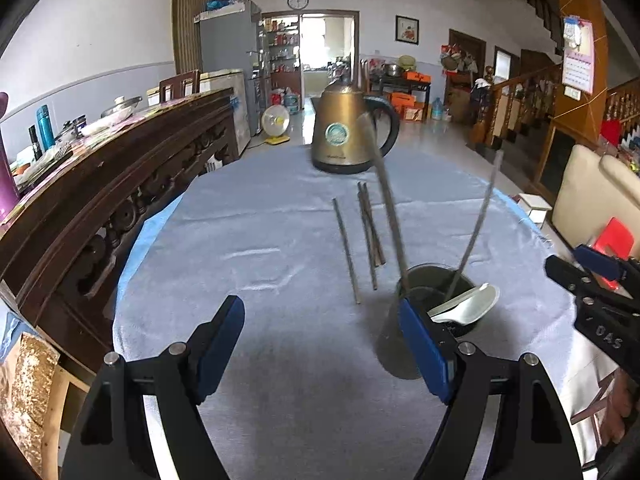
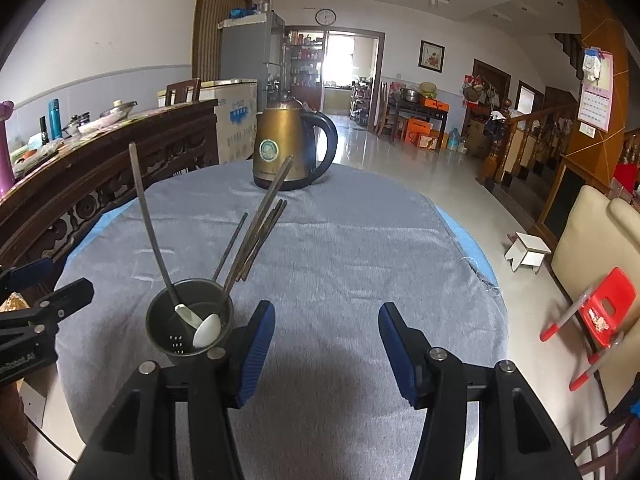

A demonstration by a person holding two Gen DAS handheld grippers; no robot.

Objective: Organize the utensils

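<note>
Steel chopsticks (image 1: 362, 236) are what is left on the grey tablecloth (image 1: 260, 260): they lie flat between the brass-coloured kettle (image 1: 344, 132) and the dark utensil holder (image 1: 436, 292), just beside the holder on its kettle side. Their long axes run from holder toward kettle, close to the line my grippers point along. I count about four; two or three are bunched and touching, one lies slightly apart.

Inside the holder stand two long utensils, and a white ceramic spoon (image 1: 470, 304) leans on its rim.

My left gripper (image 1: 322, 344) hangs released with nothing between its pads, the holder just off its right finger (image 1: 424, 344). My right gripper (image 2: 326, 350) is empty too, jaws widening, the holder off its left finger (image 2: 256, 352).

I judge the left hand nearer, since the chopsticks sit almost straight ahead of its gap; either would need a wrist roll to pinch across a shaft.
</note>
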